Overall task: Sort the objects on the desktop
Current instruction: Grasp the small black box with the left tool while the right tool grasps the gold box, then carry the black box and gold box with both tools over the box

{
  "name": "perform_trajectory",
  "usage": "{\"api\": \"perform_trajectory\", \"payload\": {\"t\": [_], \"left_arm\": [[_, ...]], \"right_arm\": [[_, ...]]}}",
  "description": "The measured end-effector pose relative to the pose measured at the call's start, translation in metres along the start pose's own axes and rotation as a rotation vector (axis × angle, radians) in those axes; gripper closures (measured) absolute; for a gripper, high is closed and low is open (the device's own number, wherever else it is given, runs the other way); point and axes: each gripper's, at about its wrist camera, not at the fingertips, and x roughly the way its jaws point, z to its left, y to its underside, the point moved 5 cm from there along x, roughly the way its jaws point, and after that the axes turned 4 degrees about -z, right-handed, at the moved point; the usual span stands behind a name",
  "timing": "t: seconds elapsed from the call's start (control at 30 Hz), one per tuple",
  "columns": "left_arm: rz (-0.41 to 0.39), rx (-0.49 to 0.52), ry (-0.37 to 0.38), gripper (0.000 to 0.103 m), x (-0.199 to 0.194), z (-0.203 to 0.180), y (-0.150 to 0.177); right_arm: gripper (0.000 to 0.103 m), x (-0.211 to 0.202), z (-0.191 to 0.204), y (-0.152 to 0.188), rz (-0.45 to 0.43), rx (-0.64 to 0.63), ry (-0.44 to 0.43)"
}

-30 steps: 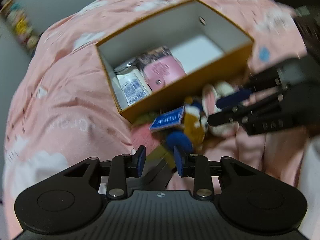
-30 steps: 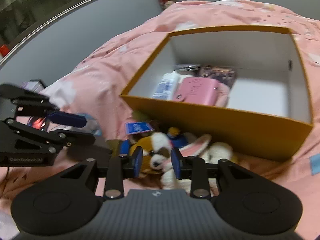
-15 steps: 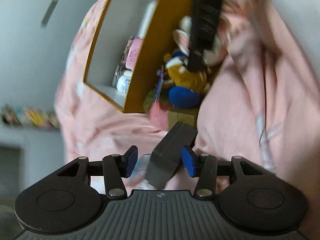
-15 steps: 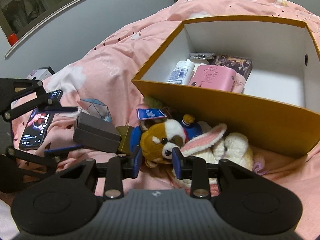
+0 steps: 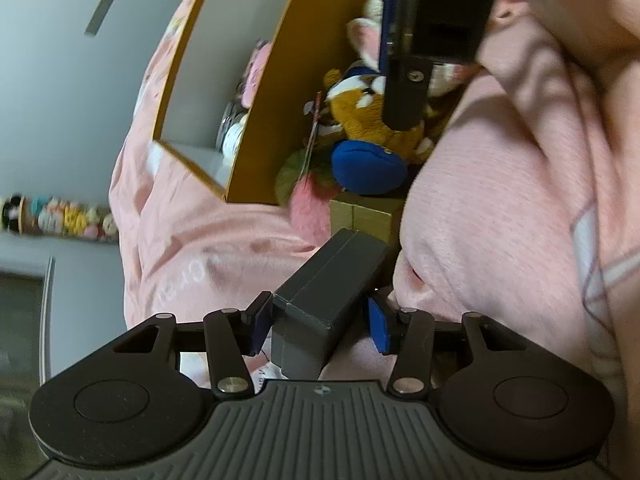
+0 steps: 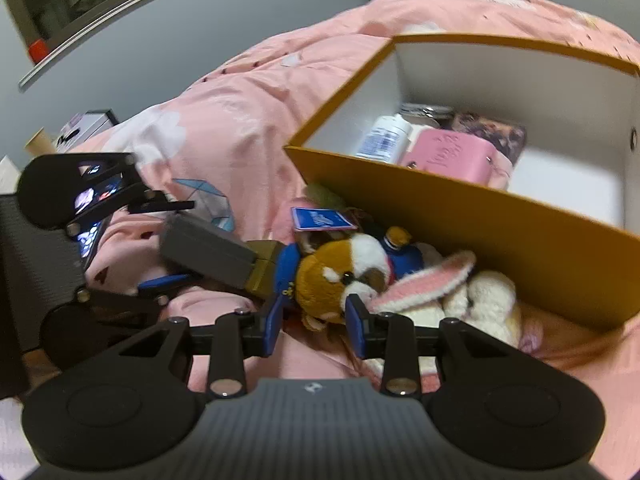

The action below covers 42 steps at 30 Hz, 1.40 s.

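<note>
my left tool (image 5: 320, 326) spread around the dark grey box (image 5: 326, 292) on the pink bed, pads not quite touching, right tool (image 6: 314, 320) pinching the brown plush dog's (image 6: 340, 276) head beside the orange box (image 6: 460, 216)

Grey wall (image 6: 200, 32), pink bedding (image 5: 500, 208)
</note>
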Motion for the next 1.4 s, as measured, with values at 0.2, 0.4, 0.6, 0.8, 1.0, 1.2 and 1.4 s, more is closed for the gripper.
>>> {"api": "perform_trajectory", "payload": {"t": [0.2,0.4,0.6,0.8,1.0,1.2,1.4], "left_arm": [[-0.011,-0.080,-0.016,0.047,-0.001,0.005,0.002],[-0.010,-0.227,0.055,0.052,-0.009,0.026,0.002],[-0.005,-0.475,0.196,0.057,-0.015,0.065,0.008],[-0.018,-0.674,0.308,0.058,-0.015,0.099,0.018],[-0.019,-0.925,0.361,0.058,0.006,0.131,0.024],[-0.074,-1.013,0.352,0.058,0.001,0.140,0.018],[-0.062,-1.083,0.315,0.058,0.005,0.138,0.024]], "right_arm": [[0.066,0.002,0.001,0.000,0.004,-0.002,-0.008],[0.066,-0.002,0.003,-0.003,-0.012,-0.029,-0.032],[0.066,-0.006,0.021,-0.013,-0.022,-0.194,-0.075],[0.067,0.004,0.043,-0.028,-0.001,-0.404,-0.133],[0.065,0.031,0.059,-0.031,0.045,-0.650,-0.122],[0.057,0.055,0.067,-0.020,0.141,-0.863,-0.149],[0.056,0.073,0.068,-0.017,0.193,-0.894,-0.179]]}}
